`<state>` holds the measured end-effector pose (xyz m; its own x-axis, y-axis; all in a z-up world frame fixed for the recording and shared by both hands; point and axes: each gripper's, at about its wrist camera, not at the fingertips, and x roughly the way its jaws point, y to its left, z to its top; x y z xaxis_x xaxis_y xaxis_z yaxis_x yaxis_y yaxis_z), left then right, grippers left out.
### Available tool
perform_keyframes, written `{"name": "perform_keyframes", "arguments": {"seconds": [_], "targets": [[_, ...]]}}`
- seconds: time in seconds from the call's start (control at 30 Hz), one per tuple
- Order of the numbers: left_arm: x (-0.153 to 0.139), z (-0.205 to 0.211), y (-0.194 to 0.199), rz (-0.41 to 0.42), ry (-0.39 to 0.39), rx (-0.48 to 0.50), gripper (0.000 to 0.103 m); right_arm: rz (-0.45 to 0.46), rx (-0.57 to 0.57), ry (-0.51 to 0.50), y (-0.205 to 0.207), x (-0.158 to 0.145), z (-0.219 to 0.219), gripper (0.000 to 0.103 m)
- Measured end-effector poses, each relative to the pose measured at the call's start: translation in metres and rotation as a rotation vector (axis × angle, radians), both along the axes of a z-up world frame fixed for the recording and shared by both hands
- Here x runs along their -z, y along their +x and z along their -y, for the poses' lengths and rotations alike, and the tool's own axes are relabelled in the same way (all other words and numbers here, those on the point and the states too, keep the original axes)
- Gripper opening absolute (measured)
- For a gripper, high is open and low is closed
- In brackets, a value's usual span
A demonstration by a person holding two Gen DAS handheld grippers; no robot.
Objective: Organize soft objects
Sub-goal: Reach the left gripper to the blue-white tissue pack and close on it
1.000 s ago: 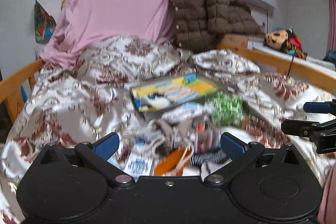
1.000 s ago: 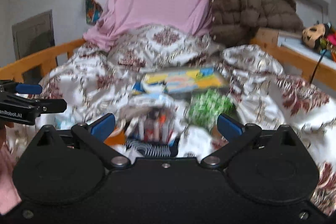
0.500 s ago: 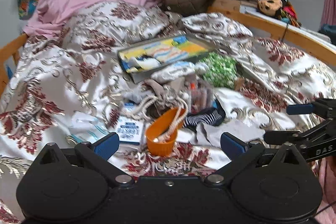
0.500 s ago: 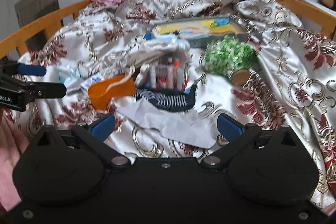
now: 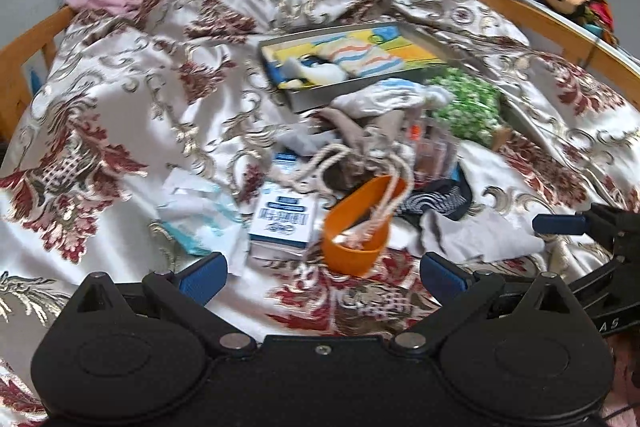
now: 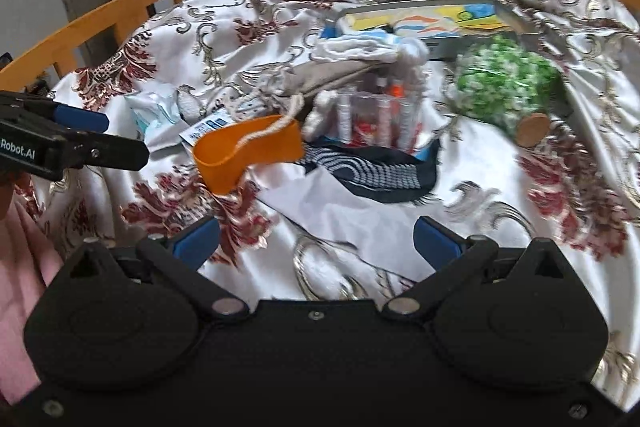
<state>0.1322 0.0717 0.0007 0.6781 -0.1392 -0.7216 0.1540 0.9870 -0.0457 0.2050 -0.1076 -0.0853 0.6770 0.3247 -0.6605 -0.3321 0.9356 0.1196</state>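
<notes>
A jumble of small things lies in the middle of the bed on the patterned cover (image 5: 120, 115). Nearest my left gripper (image 5: 322, 273) sits an orange cup (image 5: 354, 227) tipped toward me, with a white cord (image 5: 360, 167) looped over its rim. Just left of it lies a small blue and white box (image 5: 284, 219). A dark striped sock (image 6: 372, 171) lies flat beside the cup, partly overlapping a white cloth (image 6: 336, 211) that reaches closest to my right gripper (image 6: 316, 237). Behind the sock stands a clear pouch of tubes (image 6: 380, 115), and to its right a green and white bundle (image 6: 504, 87). A flat tray with a colourful picture (image 5: 352, 55) rests behind the pile.

Both my grippers hang above the cover with fingers spread wide, gripping nothing. Bare cover stretches to the left of the pile up to the wooden rail (image 6: 100, 15), and another rail (image 5: 540, 19) bounds the right side. The pile itself is crowded, its pieces touching.
</notes>
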Motion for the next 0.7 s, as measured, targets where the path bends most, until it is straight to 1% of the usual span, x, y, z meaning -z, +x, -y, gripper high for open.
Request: {"name": "perform_keyframes", "arguments": {"seconds": [0.17, 0.23, 0.27, 0.3, 0.4, 0.43, 0.57, 0.7], "targets": [[0.001, -0.015, 0.015, -0.048, 0.006, -0.081, 0.102, 0.005, -0.004, -0.007, 0.018, 0.007, -0.015, 0.102], [0.003, -0.019, 0.021, -0.057, 0.017, -0.119, 0.102, -0.001, 0.001, -0.008, 0.025, 0.012, -0.018, 0.099], [0.003, -0.022, 0.025, -0.056, 0.018, -0.136, 0.102, -0.005, 0.005, -0.008, 0.03, 0.014, -0.021, 0.098], [0.004, -0.024, 0.028, -0.052, 0.023, -0.146, 0.102, -0.007, 0.007, -0.005, 0.033, 0.016, -0.021, 0.095], [0.006, -0.029, 0.037, -0.024, 0.058, -0.169, 0.102, -0.014, 0.016, 0.0, 0.044, 0.021, -0.029, 0.09], [0.007, -0.03, 0.04, -0.02, 0.061, -0.172, 0.102, -0.017, 0.018, 0.0, 0.047, 0.023, -0.031, 0.086], [0.013, -0.037, 0.049, -0.01, 0.041, -0.199, 0.1, -0.033, 0.031, 0.01, 0.06, 0.032, -0.038, 0.079], [0.021, -0.044, 0.057, -0.006, 0.019, -0.217, 0.094, -0.055, 0.04, 0.002, 0.065, 0.041, -0.044, 0.075]]}}
